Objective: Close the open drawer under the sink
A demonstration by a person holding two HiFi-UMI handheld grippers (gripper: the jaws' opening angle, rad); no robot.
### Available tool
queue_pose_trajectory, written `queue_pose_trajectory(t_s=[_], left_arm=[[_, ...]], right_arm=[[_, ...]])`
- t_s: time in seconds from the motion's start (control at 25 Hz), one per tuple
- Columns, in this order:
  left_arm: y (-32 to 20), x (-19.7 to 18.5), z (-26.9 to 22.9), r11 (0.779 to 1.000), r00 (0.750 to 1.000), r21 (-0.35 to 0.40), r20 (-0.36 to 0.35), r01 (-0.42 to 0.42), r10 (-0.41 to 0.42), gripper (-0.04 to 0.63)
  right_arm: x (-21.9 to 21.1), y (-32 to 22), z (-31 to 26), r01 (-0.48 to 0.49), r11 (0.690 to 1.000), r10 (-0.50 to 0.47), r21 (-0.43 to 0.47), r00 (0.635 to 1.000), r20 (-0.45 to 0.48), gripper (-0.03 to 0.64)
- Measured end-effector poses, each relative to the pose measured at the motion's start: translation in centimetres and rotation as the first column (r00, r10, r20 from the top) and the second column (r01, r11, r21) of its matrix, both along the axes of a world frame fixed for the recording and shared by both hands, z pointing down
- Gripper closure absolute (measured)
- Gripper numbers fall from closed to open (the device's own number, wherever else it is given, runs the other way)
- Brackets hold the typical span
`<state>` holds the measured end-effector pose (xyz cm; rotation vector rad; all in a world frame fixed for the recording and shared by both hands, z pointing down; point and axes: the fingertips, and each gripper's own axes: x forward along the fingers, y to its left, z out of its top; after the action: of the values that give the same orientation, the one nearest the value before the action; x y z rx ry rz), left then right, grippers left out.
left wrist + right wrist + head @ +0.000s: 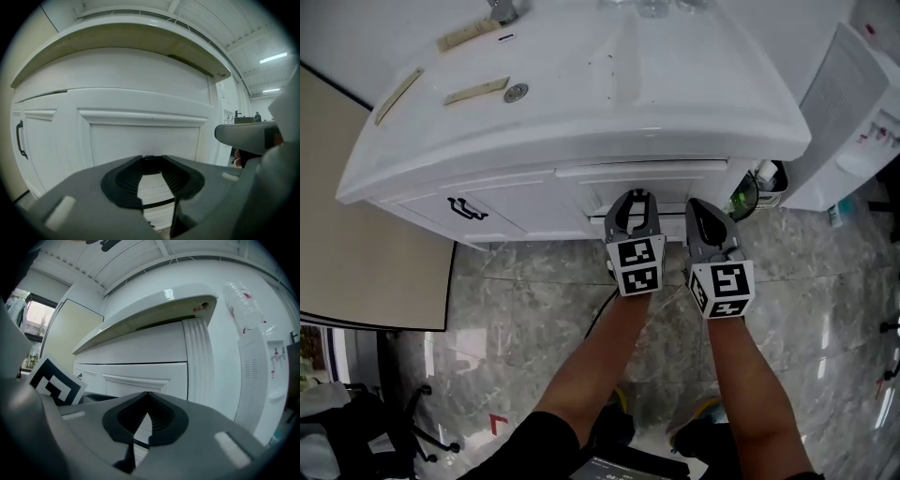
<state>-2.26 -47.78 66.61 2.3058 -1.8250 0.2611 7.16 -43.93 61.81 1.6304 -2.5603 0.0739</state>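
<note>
the drawer (140, 138) sits in the white cabinet directly under the front rim of the sink (581, 103), to the right of the door with the black handle (467, 208). in the left gripper view its panelled front seems to stand a little proud of the cabinet face, so i judge it not yet fully in. the 2 grippers are side by side, aimed at that front. the left gripper (634, 201) has its jaws drawn together at the tips with nothing between them, and the right gripper (701, 208) is likewise pinched closed and empty. both tips are very near the panel, but i can't tell whether they touch it. the next move looks like a straight push. the main risk, as i see it, is that narrow closed tips on smooth painted wood could skid up or down off the raised moulding once force comes on, so the push is lost or the paint gets scuffed. uneven pressure from the 2 grippers could skew the drawer so it binds. a hard shove could slam it. the right gripper is also close to the fluted corner post (199, 362) and could catch on it.
</note>
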Motion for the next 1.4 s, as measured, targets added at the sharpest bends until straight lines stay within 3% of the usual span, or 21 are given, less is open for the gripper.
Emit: queue_pose_trajectory(t_s=[0.28,0.44,0.52,0.56,0.68,0.72,0.88,1.12,1.24,1.4], left_arm=[[0.1,0.2,0.0,1.000,1.000,0.001,-0.019,0.008,-0.008,0.465],[2.2,-0.6,-0.6,1.000,0.999,-0.019,-0.049,0.003,-0.004,0.388],[3.7,-1.1,-2.6,1.000,0.999,0.014,-0.032,0.000,0.000,0.391],[4.4,-1.3,-4.1,0.999,1.000,0.034,-0.026,-0.003,0.004,0.425],[6.8,-1.5,-10.4,0.995,1.000,0.097,-0.024,-0.015,0.018,0.583],[7.6,-1.5,-13.1,0.993,0.999,0.115,-0.022,-0.023,0.026,0.592],[11.7,-1.5,-25.4,0.987,0.998,0.155,-0.010,-0.052,0.055,0.592],[17.6,-2.8,-45.3,0.968,0.996,0.245,-0.057,-0.049,0.065,0.592],[22.2,-4.1,-50.5,0.960,0.996,0.275,-0.059,-0.048,0.067,0.592],[25.8,-4.2,-54.7,0.948,0.995,0.310,-0.046,-0.070,0.089,0.592]], right_arm=[[0.4,-0.3,-0.8,-0.013,1.000,0.013,0.000,1.000,0.012,0.595],[0.7,0.8,-1.0,-0.018,0.999,0.018,-0.036,1.000,0.010,0.598],[0.9,1.8,-1.8,-0.021,0.998,0.022,-0.053,1.000,0.012,0.598],[0.9,2.3,-2.6,-0.021,0.998,0.022,-0.057,1.000,0.013,0.598],[0.5,4.7,-6.1,-0.015,0.997,0.016,-0.069,1.000,0.011,0.597],[0.4,5.6,-7.8,-0.012,0.997,0.013,-0.073,1.000,0.011,0.597],[0.2,9.9,-18.4,0.000,0.997,0.003,-0.076,1.000,0.031,0.595],[0.2,14.6,-40.8,0.017,0.995,-0.021,0.095,0.999,0.044,0.595],[-0.9,17.9,-46.2,0.034,0.989,-0.042,0.142,0.997,0.057,0.595],[-1.4,20.9,-49.3,0.044,0.987,-0.056,0.153,0.996,0.075,0.595]])
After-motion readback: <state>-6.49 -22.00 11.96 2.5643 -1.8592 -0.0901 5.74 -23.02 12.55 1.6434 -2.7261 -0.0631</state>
